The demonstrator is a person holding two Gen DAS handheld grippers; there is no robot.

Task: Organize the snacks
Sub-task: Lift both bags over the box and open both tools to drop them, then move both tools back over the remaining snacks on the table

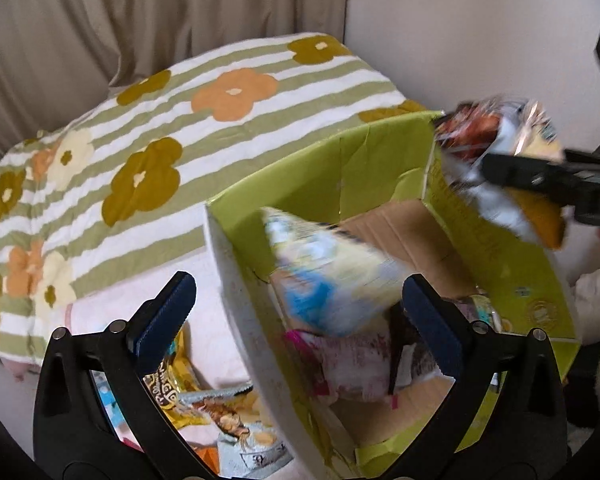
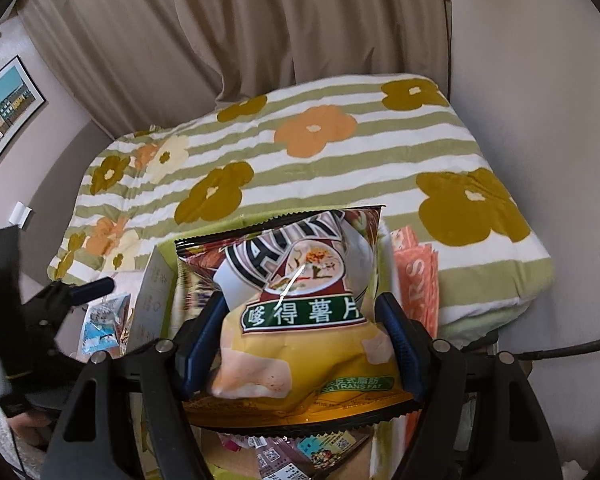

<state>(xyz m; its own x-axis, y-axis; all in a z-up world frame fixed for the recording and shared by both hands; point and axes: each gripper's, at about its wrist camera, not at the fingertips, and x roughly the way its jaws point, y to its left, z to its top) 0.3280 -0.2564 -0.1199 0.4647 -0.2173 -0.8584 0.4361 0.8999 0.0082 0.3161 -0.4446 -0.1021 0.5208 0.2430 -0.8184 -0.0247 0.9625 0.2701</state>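
A green cardboard box (image 1: 380,160) stands open on the bed. A blurred blue and yellow snack bag (image 1: 332,276) is in mid-air over the box, between my left gripper's open, spread fingers and free of them. My left gripper (image 1: 296,300) is open. My right gripper (image 2: 300,328) is shut on a yellow chip bag (image 2: 300,308) and holds it above the box; it also shows in the left wrist view (image 1: 512,160) at the box's far right corner. Several snack packs (image 1: 352,356) lie inside the box.
Loose snack packs (image 1: 204,404) lie on the pink sheet left of the box. A striped flower blanket (image 1: 180,140) covers the bed behind. Orange packets (image 2: 416,280) sit right of the box. Curtains and walls lie beyond, with a framed picture (image 2: 4,112) at left.
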